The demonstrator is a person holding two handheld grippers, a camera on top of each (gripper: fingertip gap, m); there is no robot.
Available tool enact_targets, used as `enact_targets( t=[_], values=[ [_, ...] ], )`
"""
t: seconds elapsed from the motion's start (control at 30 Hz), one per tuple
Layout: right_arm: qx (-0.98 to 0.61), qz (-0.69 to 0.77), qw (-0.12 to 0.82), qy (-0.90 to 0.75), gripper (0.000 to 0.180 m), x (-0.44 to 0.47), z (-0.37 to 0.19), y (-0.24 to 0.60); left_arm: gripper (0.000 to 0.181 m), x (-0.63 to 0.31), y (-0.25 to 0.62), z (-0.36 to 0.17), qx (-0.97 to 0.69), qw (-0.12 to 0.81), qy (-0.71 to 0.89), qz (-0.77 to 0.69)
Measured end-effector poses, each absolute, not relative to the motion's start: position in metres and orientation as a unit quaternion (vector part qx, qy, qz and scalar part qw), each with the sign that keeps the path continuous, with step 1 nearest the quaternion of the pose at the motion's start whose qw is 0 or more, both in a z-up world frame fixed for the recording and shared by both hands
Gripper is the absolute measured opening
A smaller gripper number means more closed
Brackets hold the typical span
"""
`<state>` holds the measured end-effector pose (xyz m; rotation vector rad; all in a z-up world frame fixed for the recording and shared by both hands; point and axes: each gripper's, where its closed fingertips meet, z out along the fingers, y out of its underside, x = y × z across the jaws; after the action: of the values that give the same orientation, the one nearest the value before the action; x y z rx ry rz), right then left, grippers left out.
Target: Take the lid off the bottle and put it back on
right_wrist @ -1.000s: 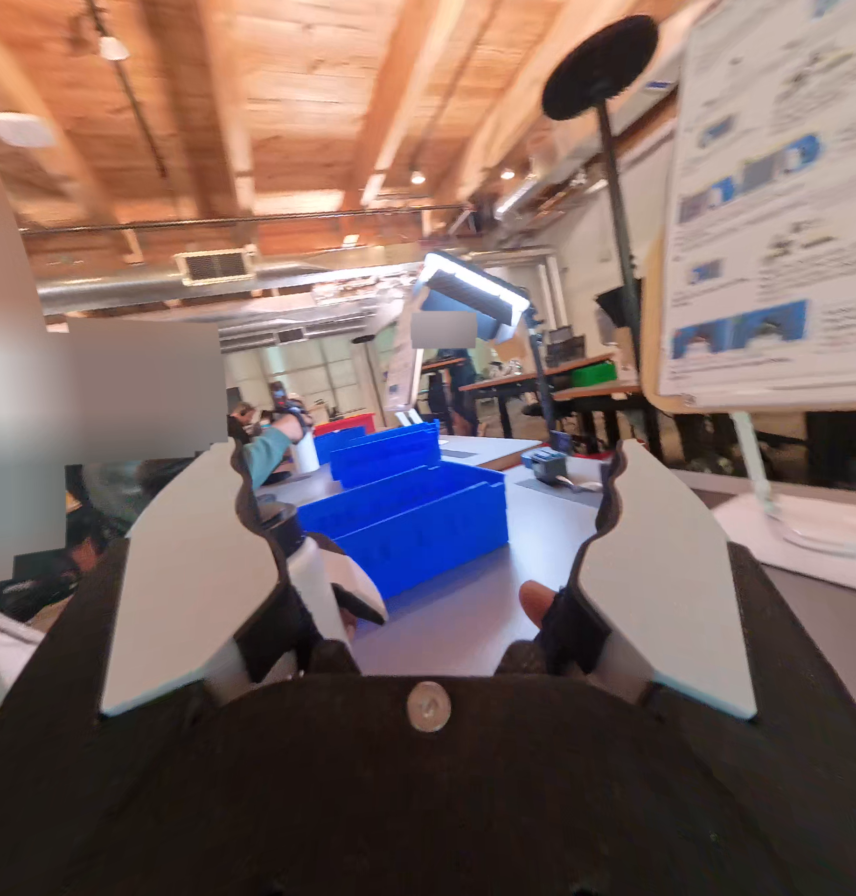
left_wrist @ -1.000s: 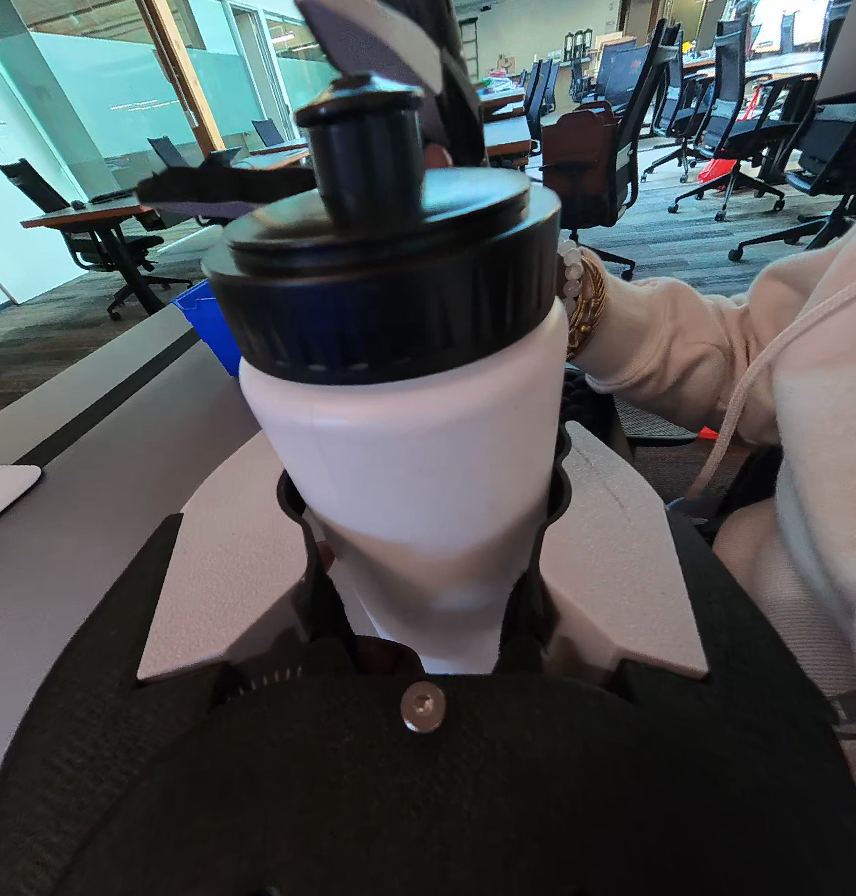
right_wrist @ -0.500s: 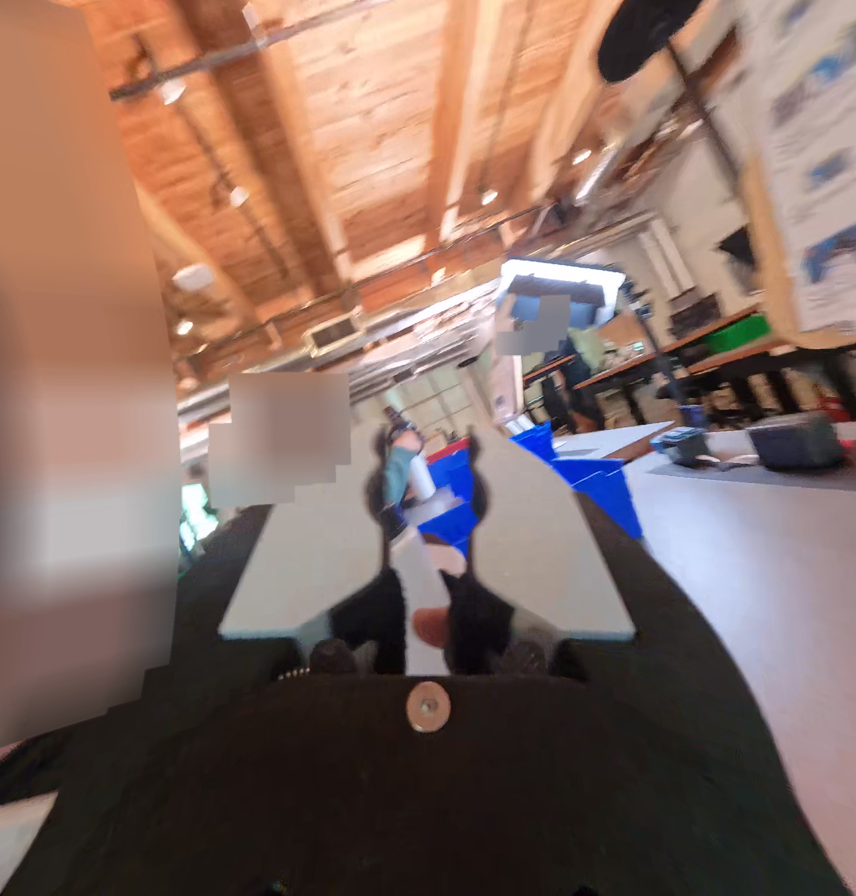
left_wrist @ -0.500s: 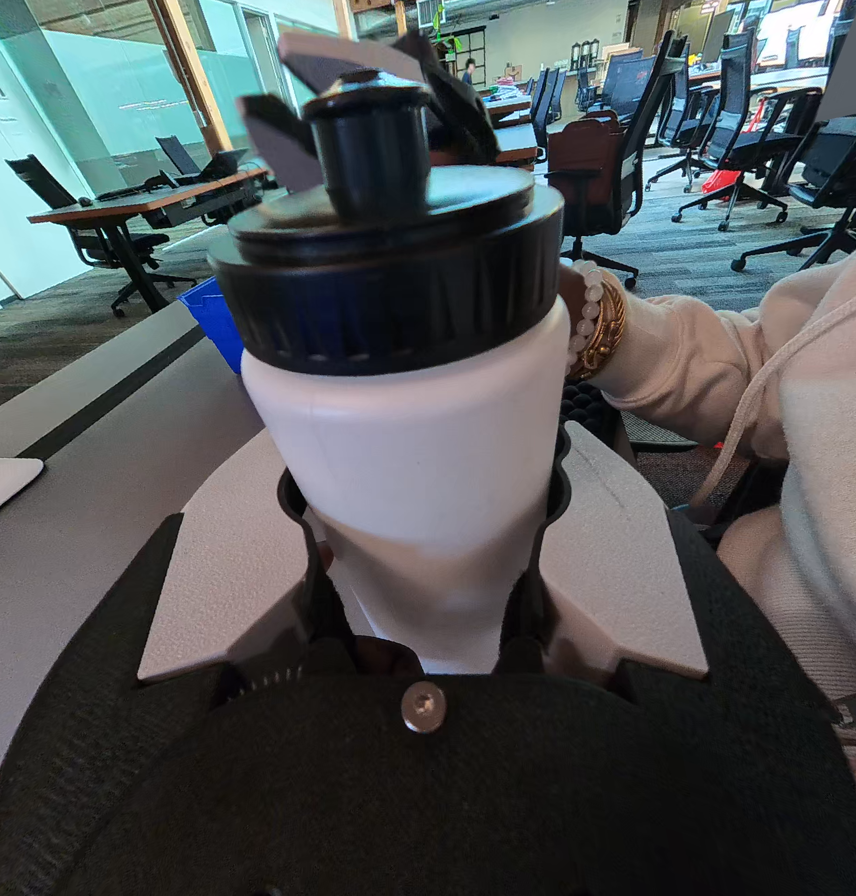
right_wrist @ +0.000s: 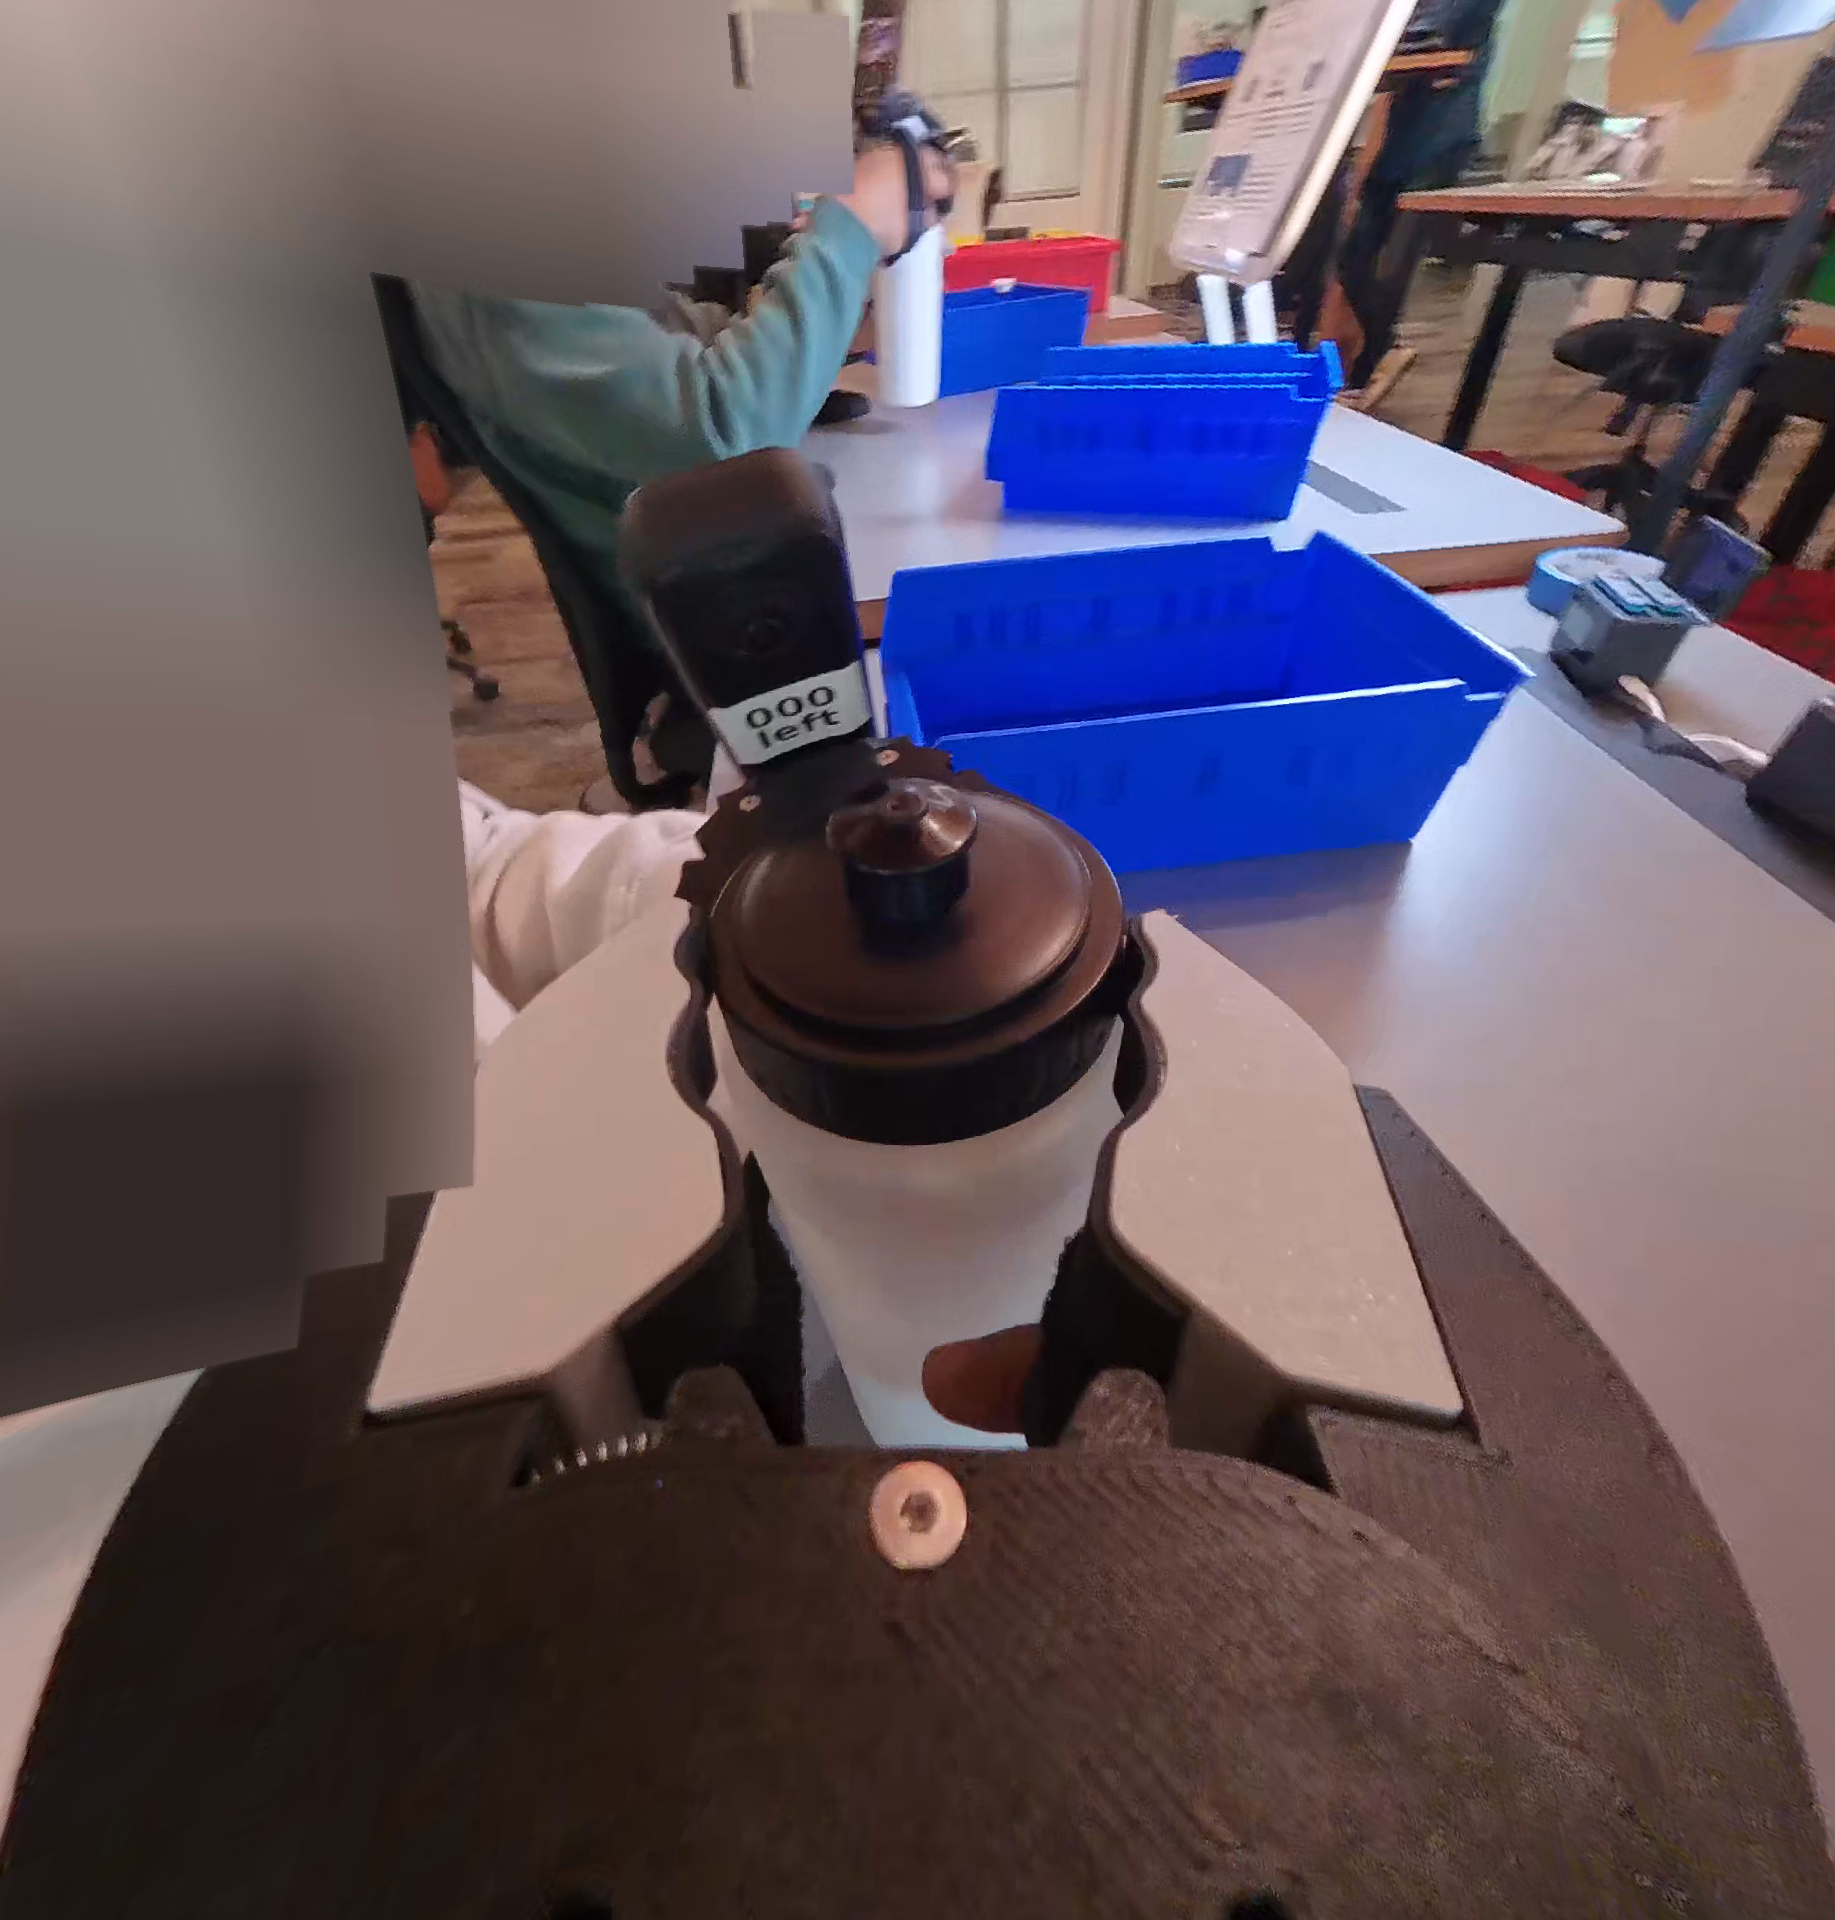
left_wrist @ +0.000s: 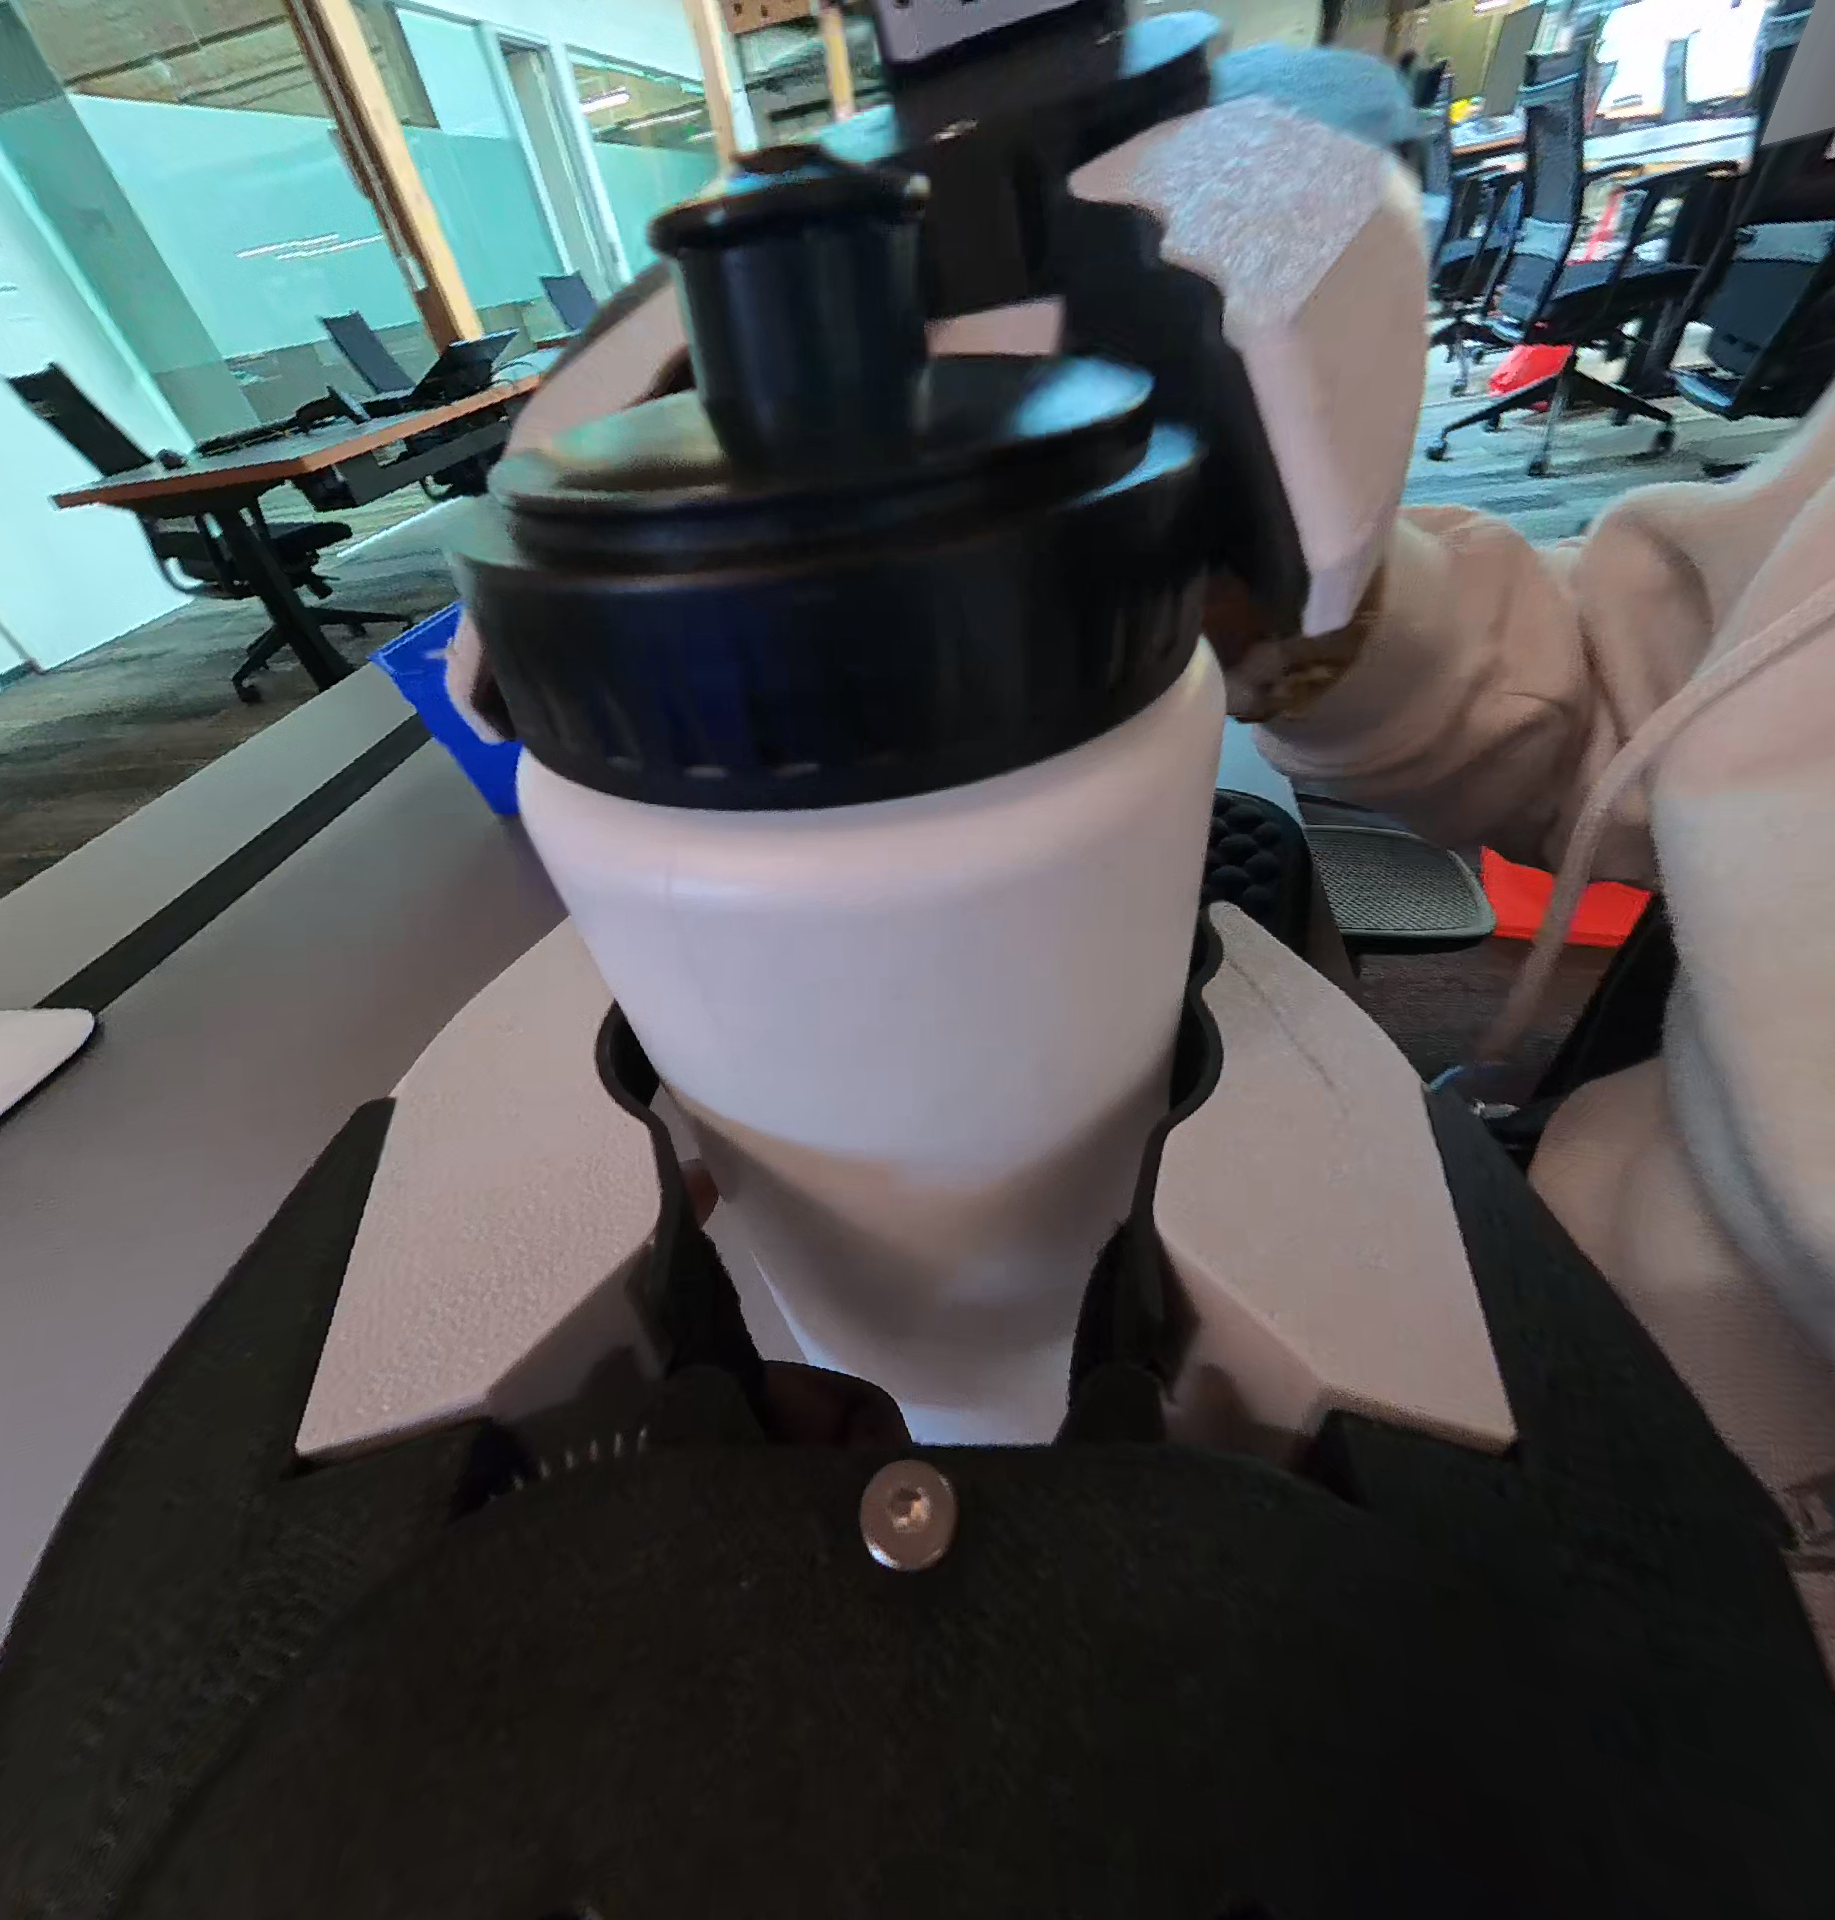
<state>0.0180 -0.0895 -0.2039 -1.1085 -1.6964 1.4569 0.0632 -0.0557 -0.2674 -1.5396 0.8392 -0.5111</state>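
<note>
While the white bottle (left_wrist: 892,977) stands upright between the left gripper (left_wrist: 897,1049) fingers, which are closed against its body, it is held above the grey desk (left_wrist: 217,1039); the desk's far edge runs on the left side of the left wrist view, with open carpet and office chairs beyond; a blue bin (right_wrist: 1193,707) sits on the desk just behind the bottle in the right wrist view, with bare desk surface to its right. The black lid (right_wrist: 908,977) is on the bottle's neck; the right gripper (right_wrist: 913,1013) has its jaws around the lid, one finger on each side, close against its ribbed rim; whether they press it I cannot tell.
</note>
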Motion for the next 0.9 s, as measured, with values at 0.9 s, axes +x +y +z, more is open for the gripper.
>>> enact_targets(
  t=[0.9],
  values=[
    [-0.26,0.633,0.288,-0.67,0.075,0.021,-0.195,-0.098,0.099,0.065,-0.061,-0.265,-0.648,0.624,0.361,-0.246]
  ],
)
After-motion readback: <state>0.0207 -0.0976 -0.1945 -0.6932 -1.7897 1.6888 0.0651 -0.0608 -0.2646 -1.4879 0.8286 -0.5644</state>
